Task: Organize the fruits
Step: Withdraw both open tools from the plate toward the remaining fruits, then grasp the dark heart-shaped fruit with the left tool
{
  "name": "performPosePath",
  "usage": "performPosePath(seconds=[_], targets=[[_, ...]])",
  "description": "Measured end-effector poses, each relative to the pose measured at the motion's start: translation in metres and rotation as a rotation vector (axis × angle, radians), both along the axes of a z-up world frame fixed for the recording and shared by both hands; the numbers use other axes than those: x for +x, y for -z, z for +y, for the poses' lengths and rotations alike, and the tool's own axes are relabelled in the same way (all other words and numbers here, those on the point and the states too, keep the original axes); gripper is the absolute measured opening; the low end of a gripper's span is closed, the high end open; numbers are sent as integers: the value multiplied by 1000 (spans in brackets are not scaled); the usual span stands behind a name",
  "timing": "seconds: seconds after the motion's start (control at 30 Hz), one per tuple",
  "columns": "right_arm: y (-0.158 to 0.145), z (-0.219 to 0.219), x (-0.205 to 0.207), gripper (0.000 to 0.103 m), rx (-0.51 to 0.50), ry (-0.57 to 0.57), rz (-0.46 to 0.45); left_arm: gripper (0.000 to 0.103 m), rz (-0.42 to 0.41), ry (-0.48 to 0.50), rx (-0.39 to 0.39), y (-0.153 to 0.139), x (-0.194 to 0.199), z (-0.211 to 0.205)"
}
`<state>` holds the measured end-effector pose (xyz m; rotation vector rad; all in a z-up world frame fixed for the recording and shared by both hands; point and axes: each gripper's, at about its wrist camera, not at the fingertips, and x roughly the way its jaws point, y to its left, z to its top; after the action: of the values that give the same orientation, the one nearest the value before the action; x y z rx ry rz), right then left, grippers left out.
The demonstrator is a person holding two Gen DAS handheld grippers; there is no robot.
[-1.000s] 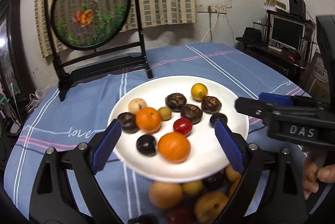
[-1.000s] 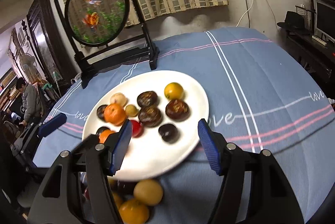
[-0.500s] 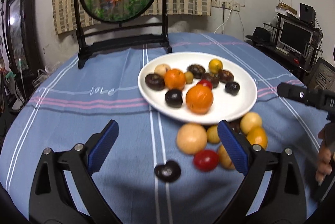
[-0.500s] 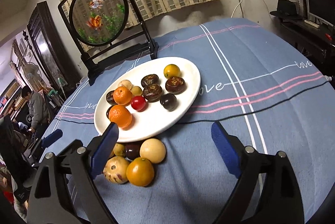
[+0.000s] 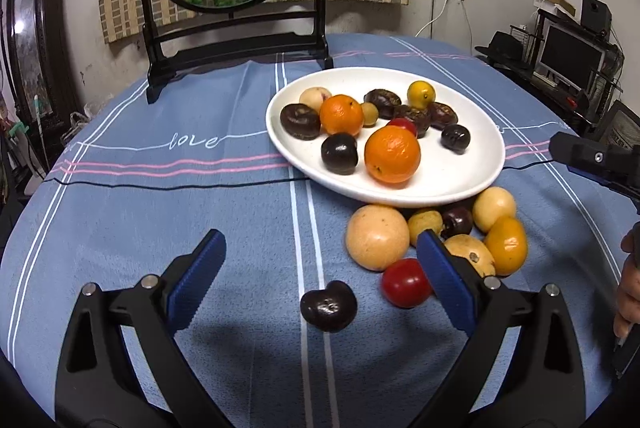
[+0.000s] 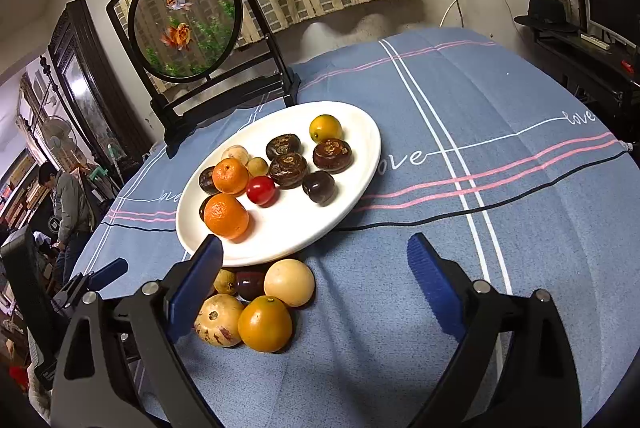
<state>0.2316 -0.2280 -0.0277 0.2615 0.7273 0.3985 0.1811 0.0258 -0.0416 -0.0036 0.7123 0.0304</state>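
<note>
From the left wrist view, the left tool (image 5: pixel 320 280) is seen with its jaws spread wide and nothing clamped; a lone dark fruit (image 5: pixel 329 306) lies on the blue tabletop (image 5: pixel 160 228) between them, untouched. The white plate (image 5: pixel 460 183) is seen to carry eleven fruits: two oranges, six dark ones, one red, one yellow and a small pale one, with another pale one at the back. Beside its near rim a loose cluster (image 5: pixel 436 236) of about seven fruits is left on the cloth, so the sorting is judged roughly half done. From the right wrist view, the right tool (image 6: pixel 316 284) is shown with its jaws opening and empty, only cloth between them. The same plate (image 6: pixel 360 131) is seen ahead, and five of the loose fruits (image 6: pixel 256 300) can be counted just beside the left finger (image 6: pixel 196 284); the rest are hidden.
</note>
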Motion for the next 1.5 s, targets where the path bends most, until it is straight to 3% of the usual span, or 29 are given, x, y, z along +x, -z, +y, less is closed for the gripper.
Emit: performPosePath(seconds=[0.47, 0.6, 0.9, 0.97, 1.13, 1.23, 1.3, 1.37, 1.5], targets=[[2, 1, 1, 94, -5, 5, 21, 100, 94, -31, -27, 15, 13, 9], [3, 1, 2, 94, -3, 2, 24, 100, 143, -76, 5, 21, 18, 16], [3, 0, 0, 94, 9, -2, 32, 99, 165, -6, 8, 22, 8, 12], [2, 0, -1, 94, 11, -6, 29, 96, 177, 4, 3, 25, 8, 12], [3, 1, 0, 94, 7, -3, 38, 73, 210, 56, -8, 29, 10, 6], [4, 2, 0, 94, 6, -5, 43, 53, 214, 97, -4, 29, 9, -1], [4, 3, 1, 94, 5, -7, 44, 33, 213, 135, -3, 27, 5, -4], [4, 4, 0, 94, 8, -18, 44, 31, 212, 151, -5, 26, 2, -1], [2, 10, -2, 94, 2, -57, 34, 30, 193, 130, -107, 23, -3, 19]])
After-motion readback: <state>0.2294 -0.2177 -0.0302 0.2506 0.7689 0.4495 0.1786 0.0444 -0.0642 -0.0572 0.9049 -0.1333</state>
